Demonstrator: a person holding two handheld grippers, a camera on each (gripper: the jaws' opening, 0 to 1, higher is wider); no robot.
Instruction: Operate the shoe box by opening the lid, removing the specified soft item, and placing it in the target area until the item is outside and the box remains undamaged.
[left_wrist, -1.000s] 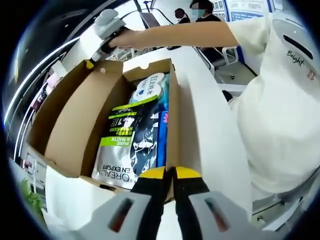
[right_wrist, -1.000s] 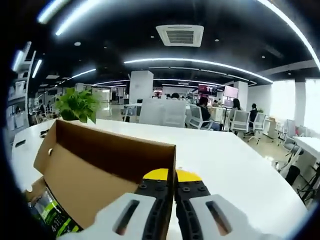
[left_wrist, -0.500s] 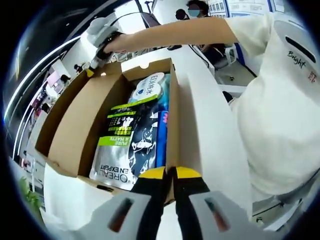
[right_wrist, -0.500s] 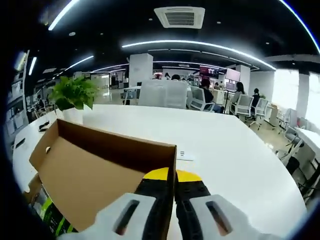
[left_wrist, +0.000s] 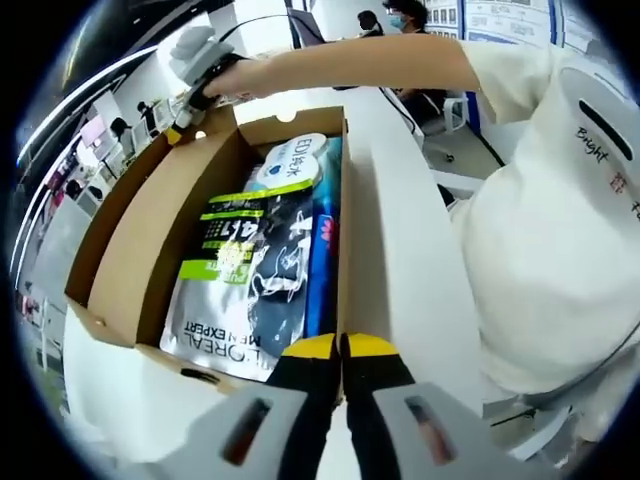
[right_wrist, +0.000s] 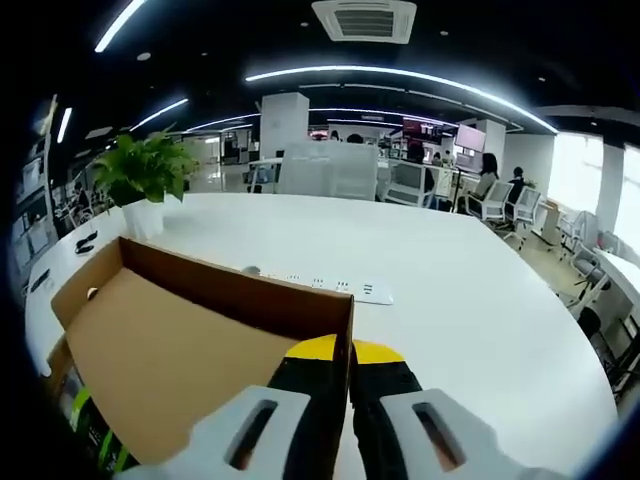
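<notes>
Holding the lid (right_wrist: 190, 370) back is the right gripper (right_wrist: 333, 352): its yellow-tipped jaws are pressed together on the lid's cardboard edge at the lower centre of the right gripper view, with the brown inner face of the lid spreading off to the lower left. In the left gripper view that same gripper sits at the upper left, at the far corner of the shoe box (left_wrist: 110, 250), with the person's bare arm (left_wrist: 360, 65) reaching across the top of the frame to it. The left gripper (left_wrist: 340, 347) has its jaws closed on the near end of the box's right-hand wall, bottom centre of the frame.

Inside the open box lies the soft pouch (left_wrist: 245, 275), black and green with white lettering, beside a blue pack (left_wrist: 322, 245) against the right wall. Its long axis runs away from the left jaws toward the upper centre of the frame, and its near end lies just up and left of them. The left gripper is clearly nearer; I judge it would have to release the wall and dip leftward to take the pouch. The box stands on the white worktop (right_wrist: 480, 300).
</notes>
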